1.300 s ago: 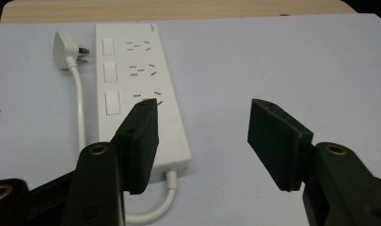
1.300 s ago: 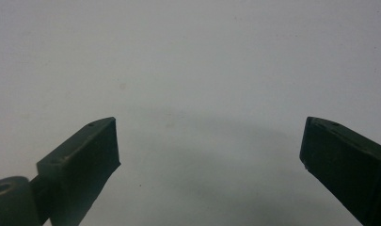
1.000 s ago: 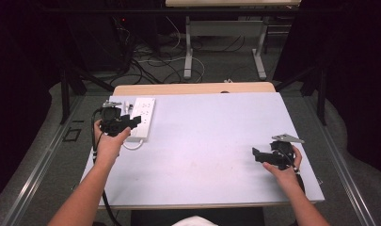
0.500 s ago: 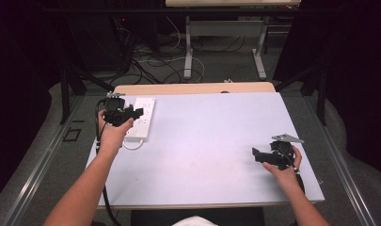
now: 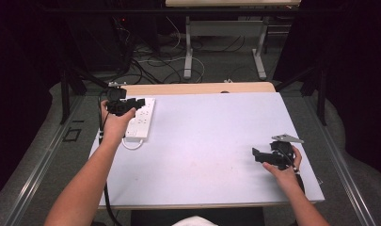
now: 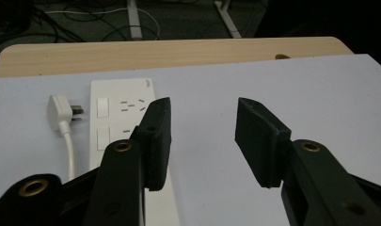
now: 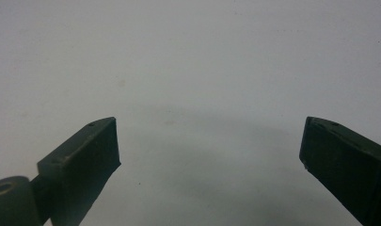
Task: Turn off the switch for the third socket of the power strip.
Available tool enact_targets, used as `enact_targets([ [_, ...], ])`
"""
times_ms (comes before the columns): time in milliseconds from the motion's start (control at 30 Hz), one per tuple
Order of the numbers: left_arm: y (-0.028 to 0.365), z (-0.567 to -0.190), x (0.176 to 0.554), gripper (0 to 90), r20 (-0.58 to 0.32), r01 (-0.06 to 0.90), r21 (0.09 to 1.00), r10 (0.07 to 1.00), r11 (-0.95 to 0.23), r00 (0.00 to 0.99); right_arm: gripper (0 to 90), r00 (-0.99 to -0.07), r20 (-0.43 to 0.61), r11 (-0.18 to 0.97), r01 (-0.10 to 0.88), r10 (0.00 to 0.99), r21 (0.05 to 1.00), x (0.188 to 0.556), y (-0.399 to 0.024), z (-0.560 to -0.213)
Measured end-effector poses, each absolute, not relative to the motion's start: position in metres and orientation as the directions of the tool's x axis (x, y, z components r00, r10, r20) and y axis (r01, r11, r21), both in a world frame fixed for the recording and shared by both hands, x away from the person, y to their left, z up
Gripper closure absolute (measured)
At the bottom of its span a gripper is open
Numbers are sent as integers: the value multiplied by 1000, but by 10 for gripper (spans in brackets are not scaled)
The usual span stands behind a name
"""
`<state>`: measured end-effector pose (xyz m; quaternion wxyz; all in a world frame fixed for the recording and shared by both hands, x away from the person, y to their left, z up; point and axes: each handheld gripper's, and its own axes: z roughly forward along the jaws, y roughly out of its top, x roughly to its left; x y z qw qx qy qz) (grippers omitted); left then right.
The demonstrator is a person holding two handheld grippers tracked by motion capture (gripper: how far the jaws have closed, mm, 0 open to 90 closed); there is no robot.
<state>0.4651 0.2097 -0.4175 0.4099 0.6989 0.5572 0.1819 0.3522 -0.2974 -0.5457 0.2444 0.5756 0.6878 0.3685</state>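
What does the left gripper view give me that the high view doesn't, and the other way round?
Left gripper view alone: the plug's metal pins, the power strip's socket slots, and nothing between the left gripper's parted pads.

High view alone: the person's forearms, the right gripper low over the sheet's right side, and the floor cables beyond the table.

Both: the white power strip lying on the white sheet near its left edge, the cord beside it, the left gripper above the strip, and the wooden table edge behind.
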Motion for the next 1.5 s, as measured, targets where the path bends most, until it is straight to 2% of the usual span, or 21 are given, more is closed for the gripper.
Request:
enact_targets([
  [533,214,-431,499,535,-152,653,753,943,-84,296,46,-216,93,62,618,972,784,353,-297,-547],
  [1133,223,-447,531,661,-166,660,751,958,-31,234,48,-217,84,69,615,973,786,353,-295,-548],
  [1500,229,-458,544,745,-147,666,745,963,-44,227,55,-204,86,59,615,975,786,351,-294,-547],
])
